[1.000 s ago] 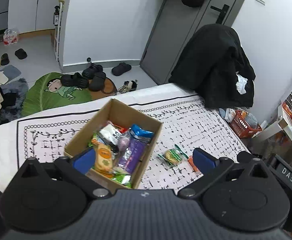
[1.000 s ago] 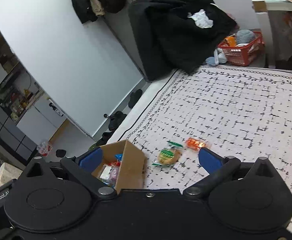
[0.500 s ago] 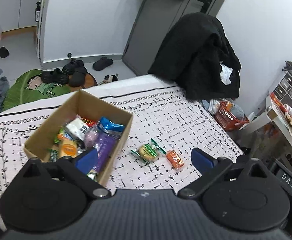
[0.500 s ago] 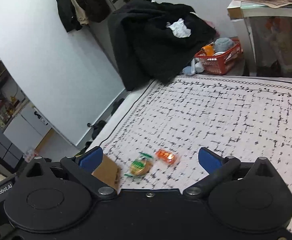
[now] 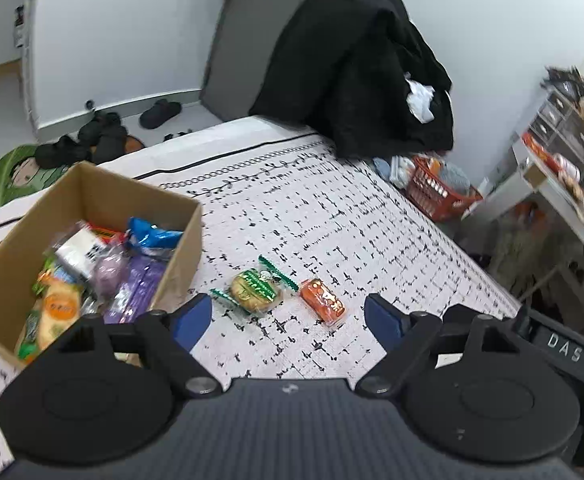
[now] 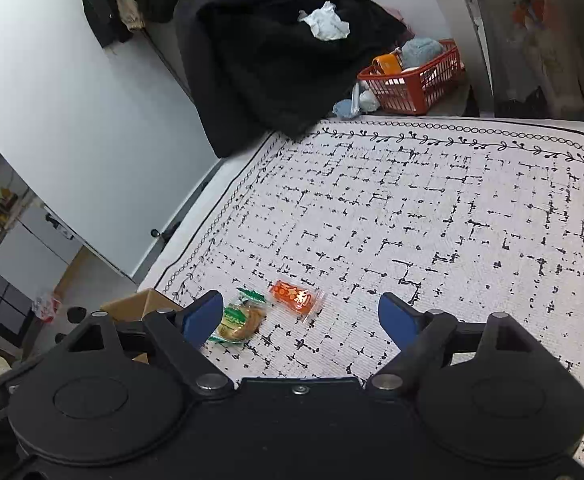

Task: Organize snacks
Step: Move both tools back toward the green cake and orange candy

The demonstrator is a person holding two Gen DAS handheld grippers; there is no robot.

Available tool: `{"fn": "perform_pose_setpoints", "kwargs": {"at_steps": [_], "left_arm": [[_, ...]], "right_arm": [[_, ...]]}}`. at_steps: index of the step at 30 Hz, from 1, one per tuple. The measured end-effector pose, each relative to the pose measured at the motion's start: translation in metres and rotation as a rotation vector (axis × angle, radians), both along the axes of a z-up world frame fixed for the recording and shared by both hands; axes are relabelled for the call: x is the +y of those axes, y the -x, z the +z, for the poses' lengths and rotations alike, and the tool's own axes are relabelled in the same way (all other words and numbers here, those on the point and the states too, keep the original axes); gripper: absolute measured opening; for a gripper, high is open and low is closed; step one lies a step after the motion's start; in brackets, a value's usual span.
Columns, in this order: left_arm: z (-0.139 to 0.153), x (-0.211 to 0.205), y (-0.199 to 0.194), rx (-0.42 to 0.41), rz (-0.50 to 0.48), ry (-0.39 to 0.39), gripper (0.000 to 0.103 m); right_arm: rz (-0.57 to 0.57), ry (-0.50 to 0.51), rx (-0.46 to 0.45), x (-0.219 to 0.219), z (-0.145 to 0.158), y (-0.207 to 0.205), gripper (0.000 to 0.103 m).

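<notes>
Two snacks, green (image 5: 256, 289) and orange (image 5: 322, 306), lie ahead of both spread tools (image 5: 287, 318) (image 6: 300, 318); only the left view shows inside the box (image 5: 91, 192).

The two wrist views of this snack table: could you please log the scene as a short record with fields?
surface: white tablecloth with black pattern
container: open brown cardboard box, holding mixed snack packets
loose items: round green-wrapped pastry; small orange snack packet, to its right
left gripper: open, holding nothing
right gripper: open, holding nothing
</notes>
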State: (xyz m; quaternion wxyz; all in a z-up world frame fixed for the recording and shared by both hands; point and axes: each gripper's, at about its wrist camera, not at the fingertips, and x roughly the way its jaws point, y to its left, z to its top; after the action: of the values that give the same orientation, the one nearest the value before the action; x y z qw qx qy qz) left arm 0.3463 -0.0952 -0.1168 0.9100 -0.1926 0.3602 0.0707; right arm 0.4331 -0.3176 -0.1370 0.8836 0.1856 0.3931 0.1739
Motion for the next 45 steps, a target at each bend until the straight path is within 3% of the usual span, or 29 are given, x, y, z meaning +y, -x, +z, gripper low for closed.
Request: {"fn": "perform_pose_setpoints", "kwargs": {"at_steps": [6,14,32,45], "left_arm": [[-0.022,-0.001,-0.025,0.036,-0.041,-0.008,0.067],[-0.053,0.001,-0.055,0.088,-0.062,-0.006,0.061],[-0.1,0.006,-0.113,0.127,-0.099,-0.095,0.062],[-0.118,0.001,-0.115,0.124,-0.129,-0.165,0.069]], "right_arm": [[-0.015,0.042,0.04,0.006,-0.015,-0.014,0.084],[-0.002,0.047,0.079,0.014,-0.035,-0.034,0.084],[-0.029,0.052,0.177,0.035,-0.072,-0.075,0.084],[0.01,0.089,0.197,0.056,-0.087,-0.089,0.084]]}}
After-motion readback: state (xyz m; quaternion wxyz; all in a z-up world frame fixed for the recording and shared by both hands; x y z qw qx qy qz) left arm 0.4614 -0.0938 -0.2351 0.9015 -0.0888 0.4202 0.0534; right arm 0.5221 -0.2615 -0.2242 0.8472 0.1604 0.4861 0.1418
